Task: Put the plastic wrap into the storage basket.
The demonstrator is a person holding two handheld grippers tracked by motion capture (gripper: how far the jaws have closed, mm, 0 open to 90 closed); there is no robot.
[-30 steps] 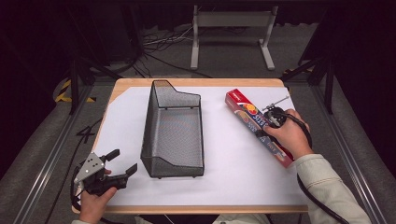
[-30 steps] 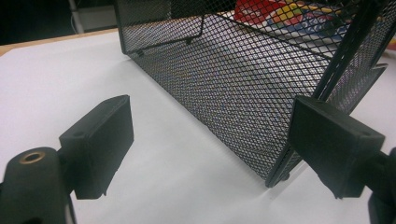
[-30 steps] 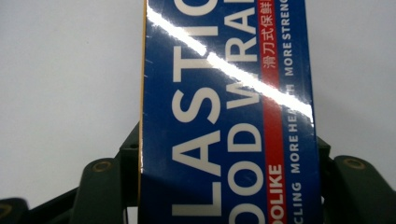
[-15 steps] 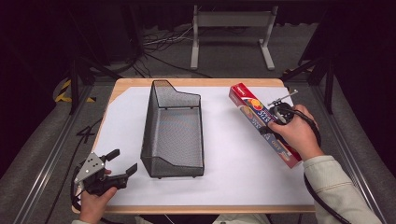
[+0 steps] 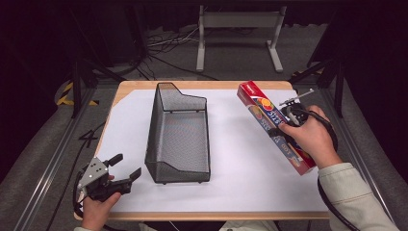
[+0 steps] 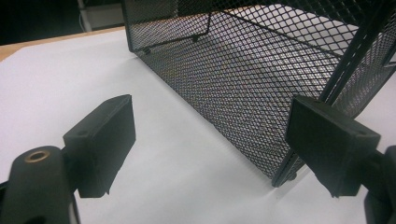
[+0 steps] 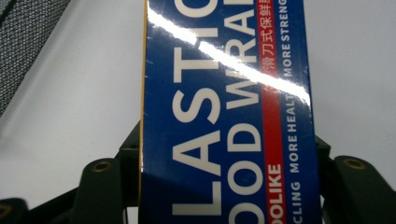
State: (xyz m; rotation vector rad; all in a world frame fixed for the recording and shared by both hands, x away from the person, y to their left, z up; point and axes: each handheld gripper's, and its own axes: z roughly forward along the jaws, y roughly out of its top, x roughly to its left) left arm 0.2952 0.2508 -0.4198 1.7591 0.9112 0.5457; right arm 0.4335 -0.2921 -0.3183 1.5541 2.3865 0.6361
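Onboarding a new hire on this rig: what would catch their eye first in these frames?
Probably the long red and blue plastic wrap box at the table's right side, clamped across its width by the right gripper; its blue face with big white lettering looms in the right gripper view. Next, the tall black mesh basket mid-table on the white sheet. The left gripper waits open at the near left corner.

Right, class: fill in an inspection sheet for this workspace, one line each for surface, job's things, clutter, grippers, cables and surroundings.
Surface: wooden table under a white sheet.
Job's things: plastic wrap box held off the sheet; black mesh basket standing empty.
Clutter: nothing seen.
Grippers: right gripper shut on the box; left gripper open, beside the basket.
Cables: cable trailing from the right gripper; more on the floor.
Surroundings: dark room, metal stand behind.
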